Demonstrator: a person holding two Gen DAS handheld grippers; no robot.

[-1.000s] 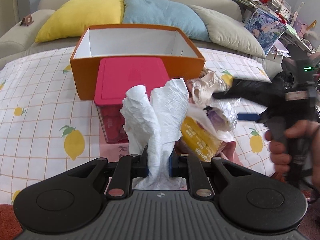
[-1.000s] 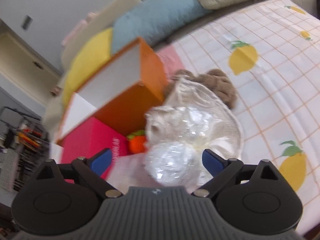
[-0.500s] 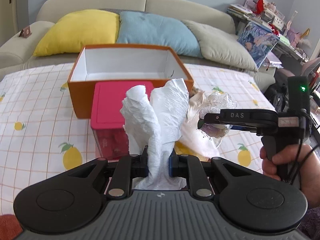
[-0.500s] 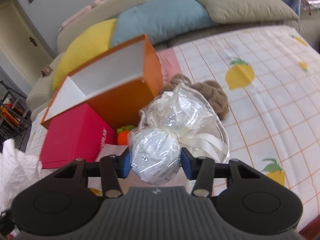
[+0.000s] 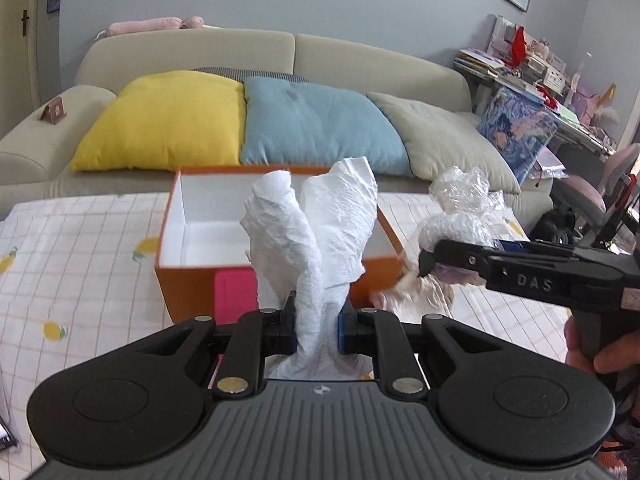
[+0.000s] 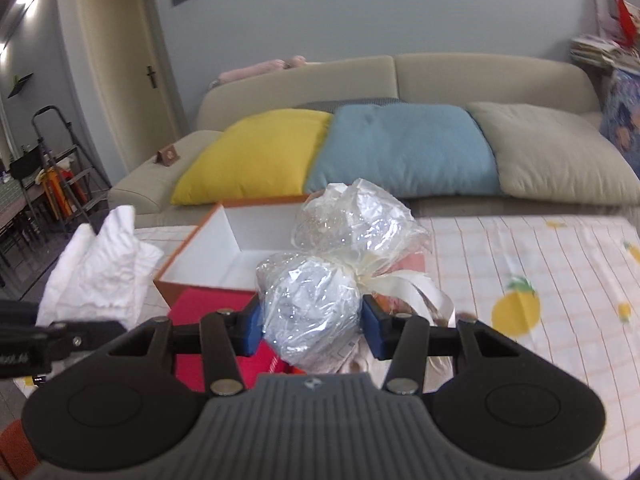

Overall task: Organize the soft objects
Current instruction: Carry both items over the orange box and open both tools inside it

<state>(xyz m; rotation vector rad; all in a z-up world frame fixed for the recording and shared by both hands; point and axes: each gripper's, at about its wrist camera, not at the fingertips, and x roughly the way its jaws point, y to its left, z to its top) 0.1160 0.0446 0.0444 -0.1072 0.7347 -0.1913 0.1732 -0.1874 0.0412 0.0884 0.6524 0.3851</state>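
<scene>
My left gripper (image 5: 317, 331) is shut on a crumpled white paper towel (image 5: 320, 240) and holds it up above the table. My right gripper (image 6: 312, 330) is shut on a clear cellophane bag (image 6: 316, 312) tied with a cream ribbon, lifted off the table. In the left wrist view the right gripper (image 5: 426, 258) with its bag (image 5: 460, 208) hangs to the right of the towel. The towel also shows at the left of the right wrist view (image 6: 100, 264). An open orange box (image 5: 172, 248) with a white inside stands behind both; it also shows in the right wrist view (image 6: 188, 268).
A pink-red box (image 5: 236, 296) stands against the orange box's front, also in the right wrist view (image 6: 208, 312). Soft items lie on the lemon-print tablecloth (image 5: 80, 264) to the right of the boxes. A sofa with yellow (image 5: 164, 120), blue and beige cushions stands behind.
Both grippers rose with their loads. The right gripper closed on the cellophane bag and lifted it off the pile.
</scene>
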